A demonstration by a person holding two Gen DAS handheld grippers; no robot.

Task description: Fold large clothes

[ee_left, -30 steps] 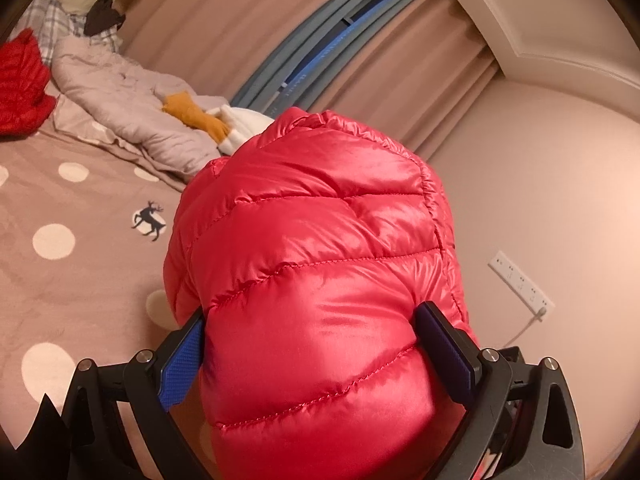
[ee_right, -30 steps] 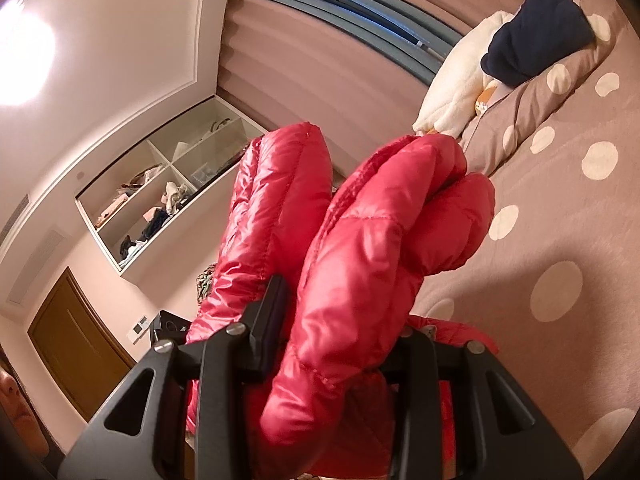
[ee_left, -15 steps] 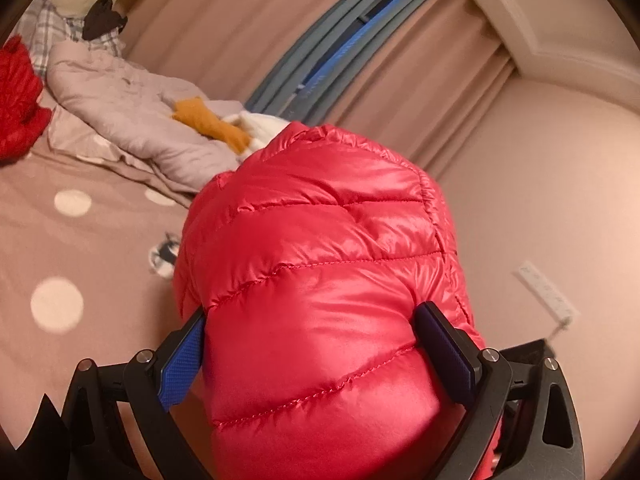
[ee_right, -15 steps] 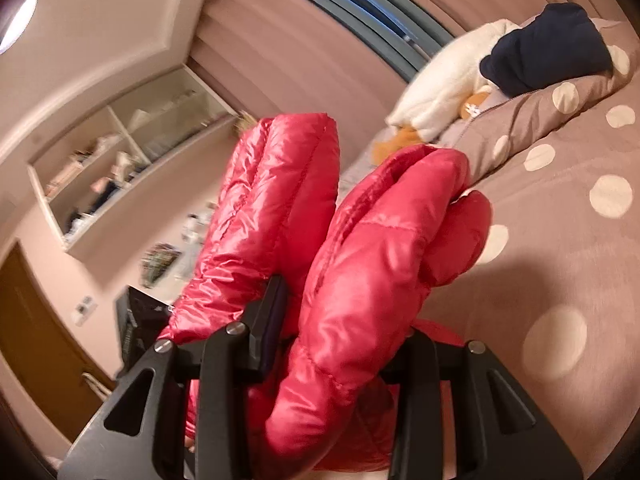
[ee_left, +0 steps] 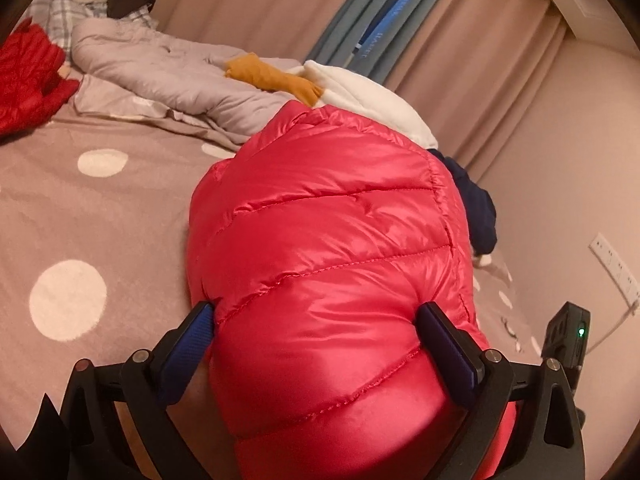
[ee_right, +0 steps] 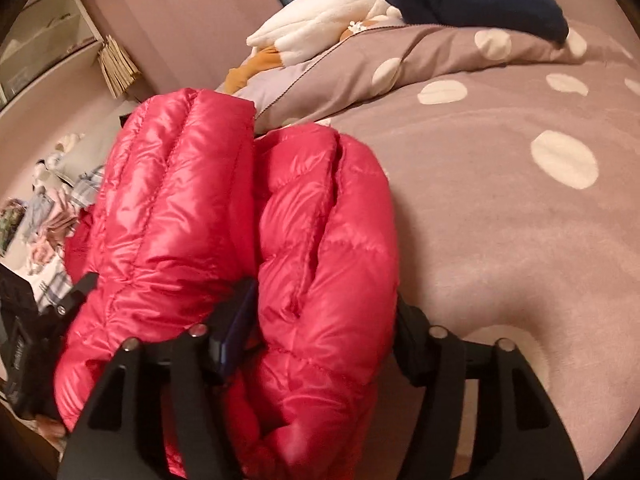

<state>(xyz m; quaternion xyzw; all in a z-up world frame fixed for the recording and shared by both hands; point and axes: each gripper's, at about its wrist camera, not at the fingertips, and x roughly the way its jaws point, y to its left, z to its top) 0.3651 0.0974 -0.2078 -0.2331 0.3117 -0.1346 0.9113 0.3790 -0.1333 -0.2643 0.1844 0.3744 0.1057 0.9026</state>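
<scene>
A shiny red quilted down jacket fills the middle of the left wrist view. My left gripper is shut on a thick bunch of it, its blue pads pressed into both sides. In the right wrist view the same jacket bulges between the fingers of my right gripper, which is shut on a thick fold of it. Another fold hangs to the left of the left finger. The jacket is held just above the pink dotted bedspread.
At the head of the bed lie a grey quilt, an orange cloth, a white fleece and a navy garment. Another red garment lies far left. A wall socket strip is on the right.
Both grippers have tipped down toward the bed with the jacket still held. The views swung from wall, ceiling and shelves down to the bedspread and pillows.
</scene>
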